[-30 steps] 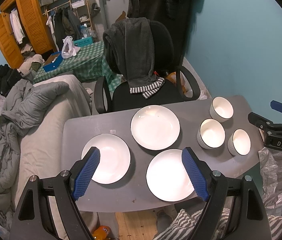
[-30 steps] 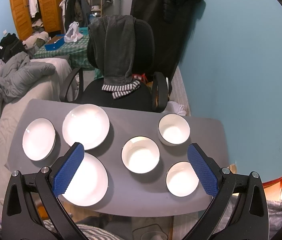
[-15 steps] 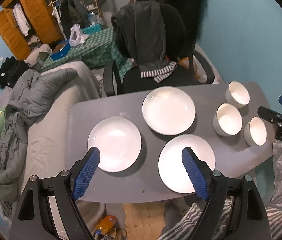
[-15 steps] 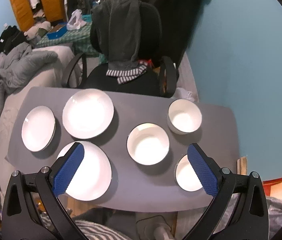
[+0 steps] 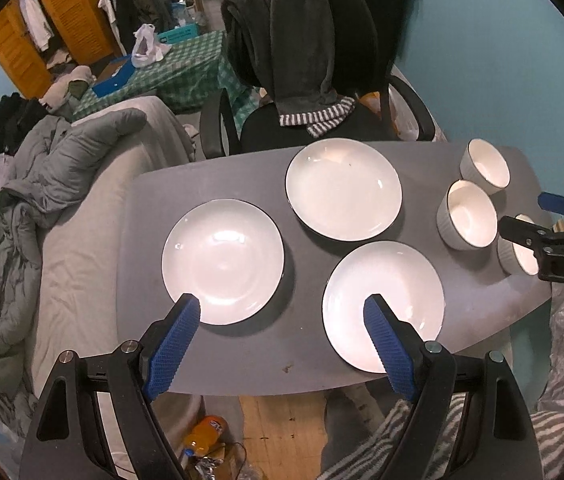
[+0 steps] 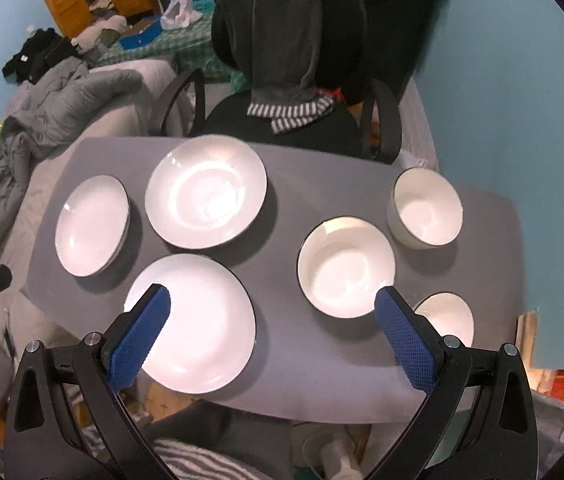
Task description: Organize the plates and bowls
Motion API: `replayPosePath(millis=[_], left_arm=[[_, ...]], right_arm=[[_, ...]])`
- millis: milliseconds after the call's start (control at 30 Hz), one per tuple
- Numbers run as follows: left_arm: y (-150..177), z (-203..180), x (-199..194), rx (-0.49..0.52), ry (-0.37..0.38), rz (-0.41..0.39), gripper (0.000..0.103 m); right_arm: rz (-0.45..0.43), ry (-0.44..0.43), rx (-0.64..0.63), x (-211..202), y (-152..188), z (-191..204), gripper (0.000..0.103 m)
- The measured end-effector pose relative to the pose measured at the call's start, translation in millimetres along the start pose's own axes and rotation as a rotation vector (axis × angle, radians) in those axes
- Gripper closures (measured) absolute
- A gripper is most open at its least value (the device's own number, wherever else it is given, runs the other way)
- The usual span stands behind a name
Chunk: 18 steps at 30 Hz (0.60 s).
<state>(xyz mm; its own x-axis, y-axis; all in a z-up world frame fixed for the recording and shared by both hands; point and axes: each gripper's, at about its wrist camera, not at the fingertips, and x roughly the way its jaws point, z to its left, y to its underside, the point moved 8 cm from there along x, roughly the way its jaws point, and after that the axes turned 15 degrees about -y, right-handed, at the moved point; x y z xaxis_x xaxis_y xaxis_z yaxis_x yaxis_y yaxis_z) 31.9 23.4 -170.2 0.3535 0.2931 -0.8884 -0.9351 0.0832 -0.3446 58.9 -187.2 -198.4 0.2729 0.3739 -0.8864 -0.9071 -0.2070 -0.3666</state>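
— Where are the plates found?
— On the desk (image 5: 210, 364): the left plate (image 5: 223, 262) lies ahead of the left gripper (image 5: 282, 344), nearer it; both grippers' fingers are held open, empty.
— And the bowls?
— The middle bowl (image 6: 346, 266) lies ahead of the right gripper (image 6: 274, 340).

you have three round white plates with thin dark rims lying flat and apart on the grey tabletop: a left one (image 5: 223, 261), a far one (image 5: 343, 189), a near one (image 5: 383, 301). to their right stand three upright white bowls, dark-rimmed: far (image 5: 485, 165), middle (image 5: 467, 214), near (image 6: 445, 319).
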Motion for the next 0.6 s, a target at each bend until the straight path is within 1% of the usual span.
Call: replayPosePath(millis=[133, 233, 300, 367, 467, 600], left_arm=[[6.1, -7.3, 16.0, 0.044, -0.011, 0.003, 0.018], [11.6, -15.3, 28.6, 0.082, -0.009, 0.002, 0.018], [16.4, -18.1, 37.2, 0.102, -0.005, 0.018, 0.018], [22.7, -23.3, 46.0, 0.113, 0.018, 0.045, 0.018], [29.8, -28.7, 57.1, 0.103, 0.086, 0.091, 0.018], [37.5, -33.2, 70.5, 0.087, 0.138, 0.143, 0.018]], right_arm=[[0.036, 0.023, -0.032, 17.7, 3.6, -2.2, 0.001], [0.054, 0.019, -0.047, 30.0, 7.6, -1.8, 0.002], [0.079, 0.016, -0.043, 41.0, 11.8, -2.8, 0.005], [0.098, 0.001, -0.027, 52.2, 16.4, -3.6, 0.007], [0.121, -0.025, 0.016, 65.0, 25.2, -6.2, 0.007], [0.138, -0.057, 0.072, 78.0, 35.8, -8.9, 0.007]])
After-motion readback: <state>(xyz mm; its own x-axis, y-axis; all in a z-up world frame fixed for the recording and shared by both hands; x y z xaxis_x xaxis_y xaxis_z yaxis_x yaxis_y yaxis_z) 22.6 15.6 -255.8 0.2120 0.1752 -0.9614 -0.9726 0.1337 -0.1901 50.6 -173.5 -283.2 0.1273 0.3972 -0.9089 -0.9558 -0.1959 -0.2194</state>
